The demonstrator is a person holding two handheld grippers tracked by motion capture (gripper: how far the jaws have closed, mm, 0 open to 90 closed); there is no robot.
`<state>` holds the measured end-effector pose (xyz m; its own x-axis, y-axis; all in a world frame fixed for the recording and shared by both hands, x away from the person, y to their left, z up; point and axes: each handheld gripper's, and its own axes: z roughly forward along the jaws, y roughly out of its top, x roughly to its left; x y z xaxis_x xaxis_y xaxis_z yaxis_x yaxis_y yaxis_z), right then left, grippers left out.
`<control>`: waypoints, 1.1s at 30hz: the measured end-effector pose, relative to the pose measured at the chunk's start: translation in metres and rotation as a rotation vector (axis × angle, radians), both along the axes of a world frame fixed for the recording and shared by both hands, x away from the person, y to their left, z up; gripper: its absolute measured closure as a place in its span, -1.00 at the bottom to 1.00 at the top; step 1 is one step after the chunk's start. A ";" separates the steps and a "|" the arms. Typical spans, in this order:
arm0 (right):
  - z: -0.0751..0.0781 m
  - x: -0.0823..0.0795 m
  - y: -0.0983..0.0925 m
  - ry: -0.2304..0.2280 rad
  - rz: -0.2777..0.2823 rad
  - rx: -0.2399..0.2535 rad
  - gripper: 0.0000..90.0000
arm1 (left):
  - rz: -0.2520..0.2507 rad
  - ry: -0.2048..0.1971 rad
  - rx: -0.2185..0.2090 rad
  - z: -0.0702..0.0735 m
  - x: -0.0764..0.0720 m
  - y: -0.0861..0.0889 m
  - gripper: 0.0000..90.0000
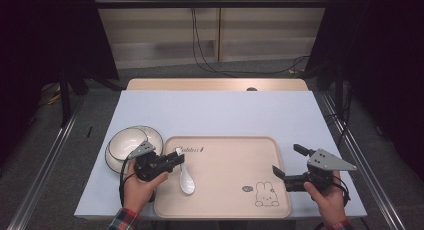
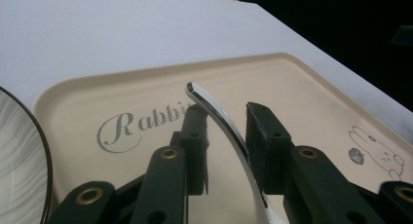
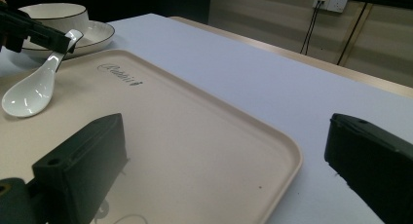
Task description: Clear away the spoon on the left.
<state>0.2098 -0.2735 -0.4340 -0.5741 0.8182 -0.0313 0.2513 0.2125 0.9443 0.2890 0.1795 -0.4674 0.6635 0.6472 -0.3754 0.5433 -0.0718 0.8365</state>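
Note:
A white ceramic spoon (image 1: 187,182) lies with its bowl on the beige tray (image 1: 225,160), near the tray's left side, and its handle (image 2: 221,119) rises upward. My left gripper (image 1: 177,157) has that handle between its jaws; the pads (image 2: 265,136) stand a little off it, with a gap on the right side. In the right gripper view the spoon (image 3: 29,92) leans up into the left gripper's black jaws. My right gripper (image 1: 285,159) stands wide open at the tray's right edge (image 3: 287,156), holding nothing.
A white bowl (image 1: 135,140) with a dark rim sits on a matching plate (image 1: 112,157) left of the tray. The tray bears a "Rabbit" word (image 2: 141,124) and a bunny drawing (image 1: 265,195). The pale blue table (image 1: 215,112) runs on behind the tray.

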 end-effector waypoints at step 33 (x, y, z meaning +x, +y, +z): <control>0.001 -0.002 0.000 -0.003 0.005 0.000 -0.97 | 0.043 0.010 0.082 -0.007 0.005 -0.003 0.46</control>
